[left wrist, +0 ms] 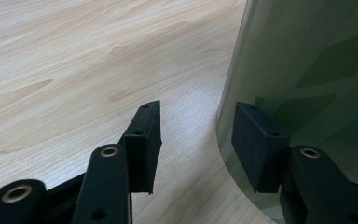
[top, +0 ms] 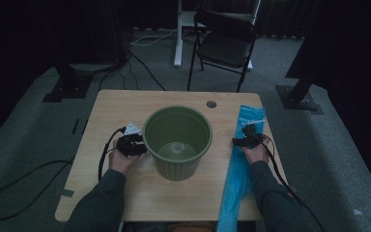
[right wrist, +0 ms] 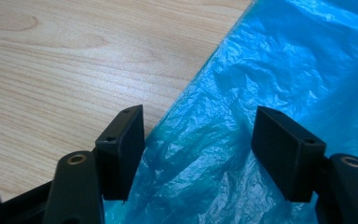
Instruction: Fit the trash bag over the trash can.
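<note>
A blue plastic bag [top: 239, 169] lies flat in a long strip along the right side of a light wooden table [top: 125, 193], running from near the far edge to the near edge, where its end hangs over. In the high view, the person's right hand holds the right gripper [top: 248, 140] over the bag's upper half, the hand resting on the plastic. The right gripper view looks down along the jaws: they stand wide apart just above the crinkled blue film [right wrist: 242, 116], one pad over the bag's left edge where it meets bare wood, the other over the bag itself — nothing is pinched between them. A green plastic bin [top: 177, 140], round, ribbed on the outside and with nothing inside, stands upright at the middle of the table, well apart from the bag. The left gripper [top: 131, 145] sits just beside the bin's left wall, held by the person's left hand. In the left gripper view its jaws are also spread — one pad lies close against the bin's curved green side [left wrist: 307, 70], whether touching cannot be told, and the other hangs over open table [left wrist: 74, 70]. A small white tag [top: 132, 128] lies on the table just behind the left gripper. A black folding chair [top: 224, 43] stands on the grey carpet beyond the table.
</note>
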